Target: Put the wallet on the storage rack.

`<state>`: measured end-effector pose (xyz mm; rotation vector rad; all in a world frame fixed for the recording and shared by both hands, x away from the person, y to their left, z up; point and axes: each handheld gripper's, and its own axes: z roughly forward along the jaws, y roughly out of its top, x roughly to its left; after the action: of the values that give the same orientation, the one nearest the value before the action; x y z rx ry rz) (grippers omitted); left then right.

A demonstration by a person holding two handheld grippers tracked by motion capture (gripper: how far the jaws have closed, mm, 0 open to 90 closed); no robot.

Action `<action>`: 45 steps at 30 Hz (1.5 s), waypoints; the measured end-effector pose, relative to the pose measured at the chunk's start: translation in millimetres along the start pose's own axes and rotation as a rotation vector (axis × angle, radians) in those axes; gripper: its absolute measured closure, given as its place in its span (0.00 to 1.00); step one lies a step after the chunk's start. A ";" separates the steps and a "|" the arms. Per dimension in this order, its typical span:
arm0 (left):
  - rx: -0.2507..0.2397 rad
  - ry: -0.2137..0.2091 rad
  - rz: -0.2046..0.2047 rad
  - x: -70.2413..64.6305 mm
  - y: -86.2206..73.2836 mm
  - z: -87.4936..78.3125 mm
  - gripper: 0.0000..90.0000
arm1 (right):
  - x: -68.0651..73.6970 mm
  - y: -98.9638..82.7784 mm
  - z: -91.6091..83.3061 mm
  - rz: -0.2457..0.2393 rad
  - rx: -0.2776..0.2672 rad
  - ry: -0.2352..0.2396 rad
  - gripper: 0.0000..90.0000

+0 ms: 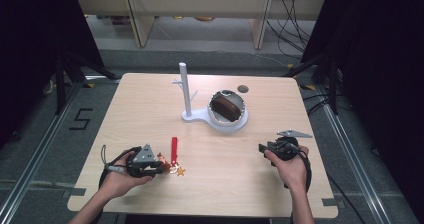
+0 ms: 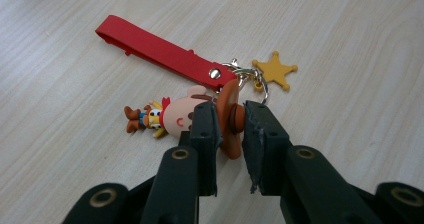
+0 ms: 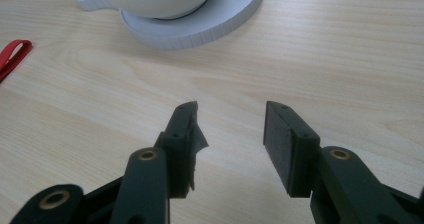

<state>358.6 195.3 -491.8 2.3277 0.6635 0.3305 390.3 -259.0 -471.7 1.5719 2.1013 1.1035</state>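
High view: one light wooden table [image 1: 150,114], two grippers, one keychain, one white stand. Left gripper [image 1: 159,168] sits near-left, jaw tips at the cowboy figure keychain with red strap [image 1: 174,156]. Right gripper [image 1: 261,147] is near-right over bare wood, well apart from everything. One white post stand with side pegs [image 1: 184,89] stands far-centre, joined to one white round dish base [image 1: 239,126] carrying one bowl with a brown object [image 1: 227,107] inside.

Left gripper view: left gripper [image 2: 231,119] jaws nearly together, clamped on the figure's orange hat [image 2: 229,115]. One red strap [image 2: 165,54], one yellow star charm [image 2: 275,70], one key ring.

Right gripper view: right gripper [image 3: 231,126] jaws wide apart, holding nothing, above the table. Dish base [image 3: 210,21] lies far, strap end [image 3: 12,56] at far left.
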 end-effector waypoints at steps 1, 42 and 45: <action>0.004 0.001 0.022 0.1 1.1 -0.5 0.84 | 1.6 -0.3 0.6 0.002 -0.001 -0.006 0.64; -0.209 0.139 -0.088 12.7 30.3 -35.0 0.95 | -2.1 -3.5 1.7 0.001 -0.005 -0.003 0.62; -0.275 0.164 -0.112 16.9 39.5 -40.2 0.95 | -3.2 -4.6 2.3 -0.010 -0.013 -0.008 0.62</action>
<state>371.2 201.4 -434.7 2.0086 0.7722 0.5306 389.7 -261.5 -477.2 1.5550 2.0903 1.1033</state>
